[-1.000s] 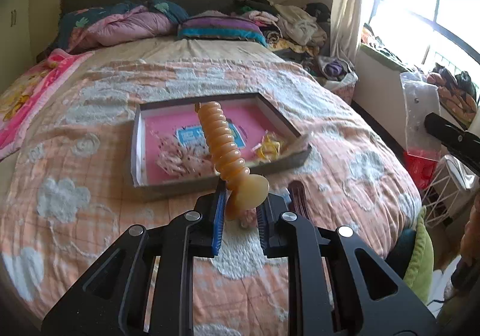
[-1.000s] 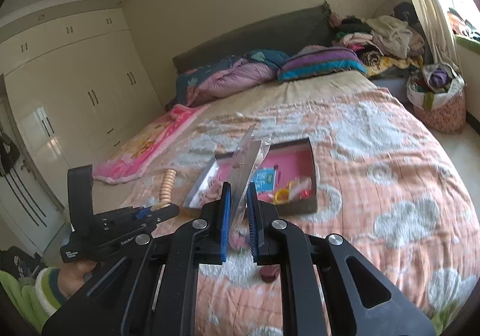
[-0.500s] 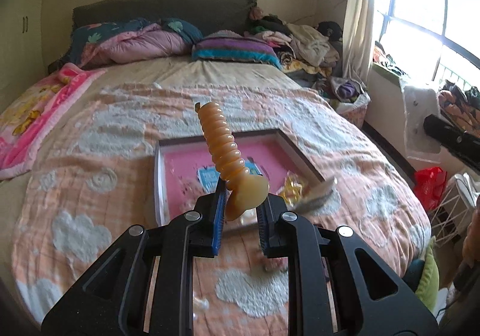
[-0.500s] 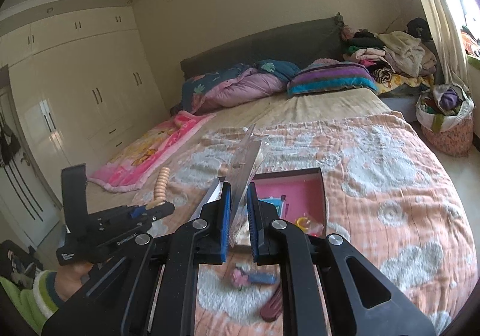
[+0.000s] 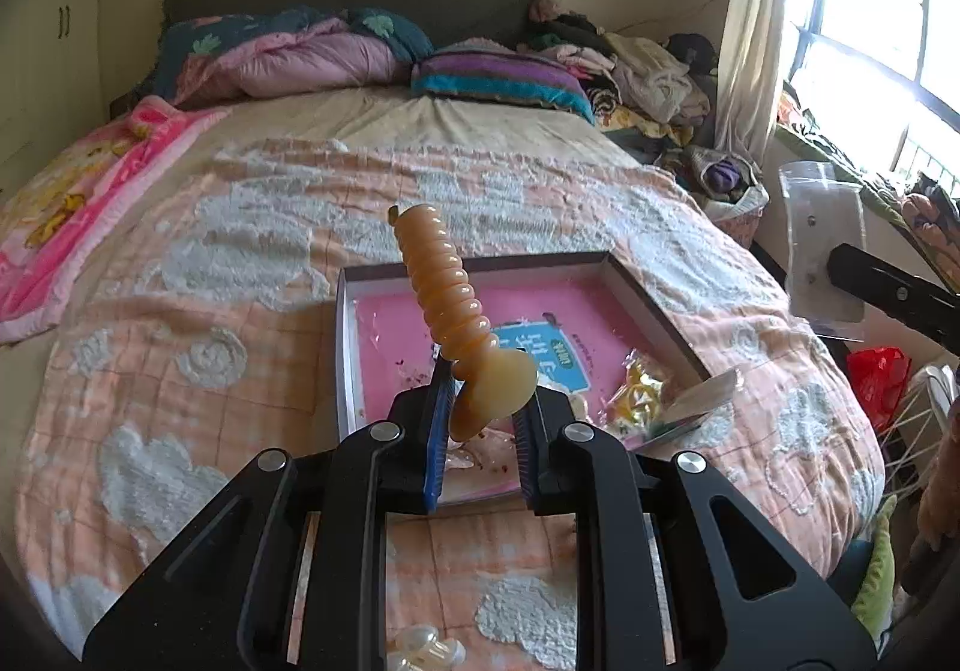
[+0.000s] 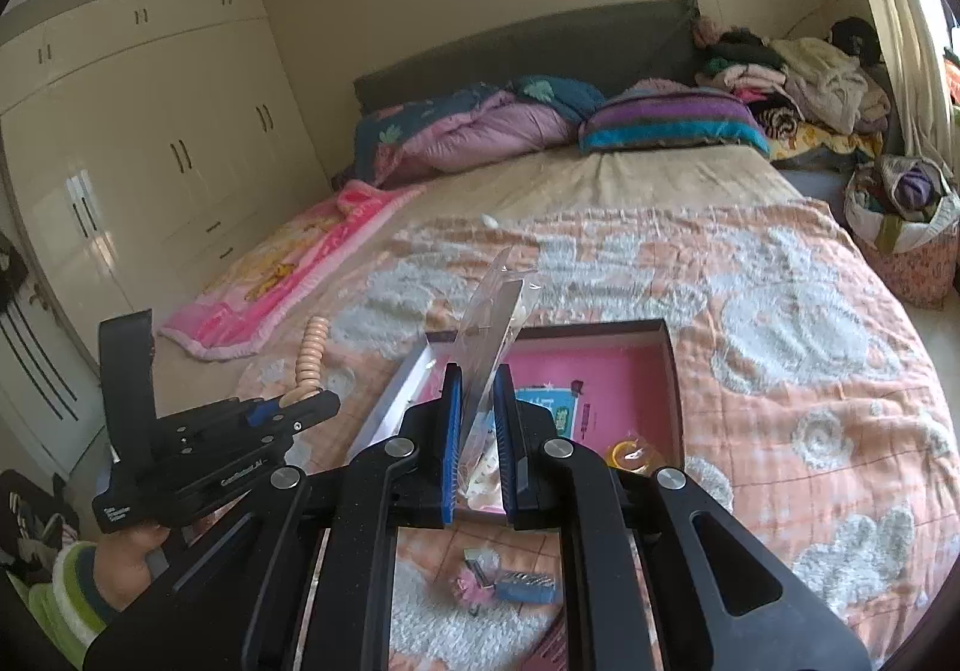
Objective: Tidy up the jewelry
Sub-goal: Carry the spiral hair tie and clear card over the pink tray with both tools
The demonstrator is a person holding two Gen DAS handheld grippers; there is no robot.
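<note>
My left gripper [image 5: 479,434] is shut on an amber beaded bracelet [image 5: 456,311] that sticks up and away from the fingers; it also shows in the right wrist view [image 6: 307,356]. My right gripper [image 6: 479,449] is shut on a clear plastic bag [image 6: 492,323], held upright; the bag shows at the right of the left wrist view [image 5: 822,245]. Both are held above the near edge of a shallow box with a pink floor [image 5: 390,335], which lies on the bed and holds small packets and a yellow item [image 5: 639,392].
The bed has an orange quilt with white patches [image 5: 210,275]. Small loose items lie on the quilt in front of the box [image 6: 510,587]. Pillows and a clothes pile are at the head end [image 5: 630,65]. Wardrobes stand at the left [image 6: 150,161], a window at the right [image 5: 870,23].
Both grippers have lifted and pulled back from the box, so it sits lower and nearer in both views. The bracelet and the bag stay gripped.
</note>
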